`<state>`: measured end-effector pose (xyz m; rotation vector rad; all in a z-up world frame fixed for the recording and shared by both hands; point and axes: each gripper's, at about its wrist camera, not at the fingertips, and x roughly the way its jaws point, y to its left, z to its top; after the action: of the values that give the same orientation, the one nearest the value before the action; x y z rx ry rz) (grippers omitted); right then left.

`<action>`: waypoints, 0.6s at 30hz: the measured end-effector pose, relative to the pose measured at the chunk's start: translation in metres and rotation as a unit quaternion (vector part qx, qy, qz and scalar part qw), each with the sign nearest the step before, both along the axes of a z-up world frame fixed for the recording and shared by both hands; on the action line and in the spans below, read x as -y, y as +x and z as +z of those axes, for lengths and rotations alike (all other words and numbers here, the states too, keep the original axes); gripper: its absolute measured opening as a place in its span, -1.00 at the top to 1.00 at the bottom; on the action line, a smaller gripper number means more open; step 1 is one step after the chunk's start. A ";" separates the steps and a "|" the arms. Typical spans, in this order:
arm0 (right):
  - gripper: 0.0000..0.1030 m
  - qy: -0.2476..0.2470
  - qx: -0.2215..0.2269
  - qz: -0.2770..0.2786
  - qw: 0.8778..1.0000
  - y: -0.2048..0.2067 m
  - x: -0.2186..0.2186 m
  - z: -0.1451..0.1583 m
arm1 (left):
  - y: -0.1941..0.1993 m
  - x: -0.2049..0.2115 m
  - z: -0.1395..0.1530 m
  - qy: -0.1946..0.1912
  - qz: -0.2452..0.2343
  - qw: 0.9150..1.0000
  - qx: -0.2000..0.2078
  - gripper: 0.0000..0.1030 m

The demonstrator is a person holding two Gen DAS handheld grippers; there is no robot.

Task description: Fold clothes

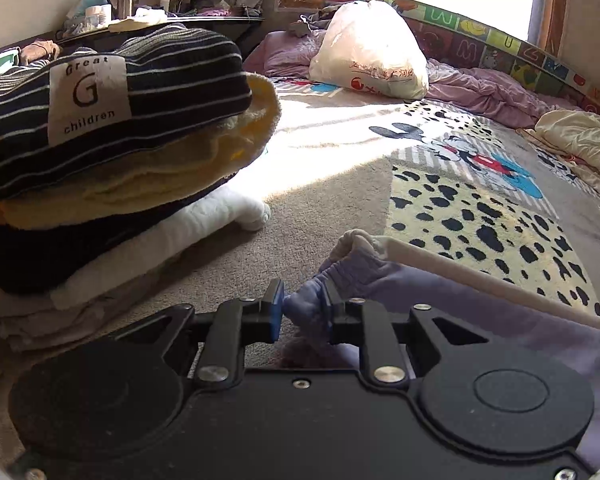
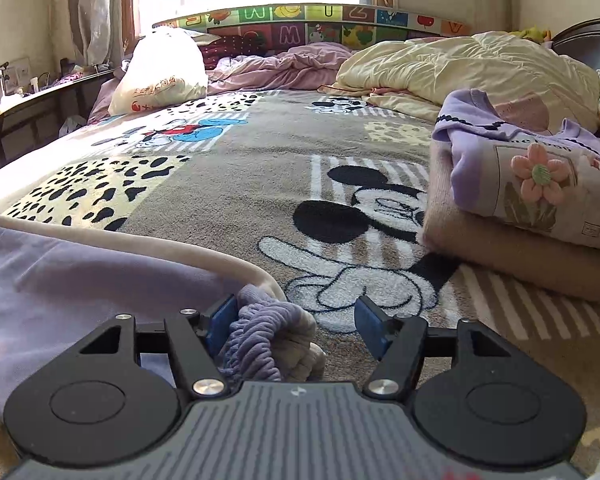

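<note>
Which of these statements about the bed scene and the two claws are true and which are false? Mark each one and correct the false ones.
1. The left claw is shut on the lilac garment. True.
2. The right claw is clamped on the same garment's cuff. False: its jaws stand open, with the ribbed cuff lying between them against the left finger only.
3. The striped garment with a "Great children" label tops a stack of clothes. True.
4. The white plastic bag lies on the floor. False: it sits on the bed near the window.
5. A pink fabric flower decorates the folded lilac top. True.
</note>
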<state>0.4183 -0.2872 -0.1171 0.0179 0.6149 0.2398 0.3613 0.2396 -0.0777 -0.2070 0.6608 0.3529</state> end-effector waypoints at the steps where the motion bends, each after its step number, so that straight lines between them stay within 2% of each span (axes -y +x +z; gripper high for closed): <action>1: -0.27 0.007 -0.001 -0.002 1.000 0.000 0.003 0.001 | -0.002 0.004 0.000 0.015 -0.001 1.000 0.003 0.50; 2: -0.27 0.005 0.004 -0.004 1.000 -0.002 0.004 0.004 | -0.007 0.011 0.005 0.043 -0.002 0.999 0.017 0.36; 4: -0.27 0.001 0.018 -0.005 1.000 -0.006 0.006 0.011 | -0.019 0.032 0.017 0.094 -0.019 0.994 0.041 0.28; 7: -0.27 0.001 0.036 -0.002 0.999 -0.010 0.004 0.021 | -0.015 0.059 0.020 0.081 -0.070 0.993 0.053 0.28; 9: -0.27 0.004 0.047 0.015 0.999 -0.012 0.001 0.024 | 0.001 0.073 0.015 0.074 -0.098 0.991 0.053 0.24; 12: -0.26 0.006 0.054 0.038 0.998 -0.014 -0.002 0.025 | 0.028 0.076 0.004 0.055 -0.110 0.991 0.058 0.24; 14: -0.21 0.010 0.048 0.042 0.998 -0.011 0.001 0.024 | 0.052 0.067 -0.013 0.026 -0.099 0.995 0.010 0.20; 17: -0.25 -0.067 -0.005 0.026 0.997 0.003 0.000 0.002 | 0.061 0.068 -0.016 0.019 -0.095 0.995 -0.027 0.13; 18: -0.25 -0.033 -0.014 0.025 0.999 0.004 0.009 -0.001 | 0.058 0.072 -0.012 0.024 -0.099 0.995 -0.022 0.14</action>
<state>0.4226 -0.2967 -0.1185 -0.0580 0.6519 0.2681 0.4196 0.1678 -0.0896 -0.0877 0.7085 0.1828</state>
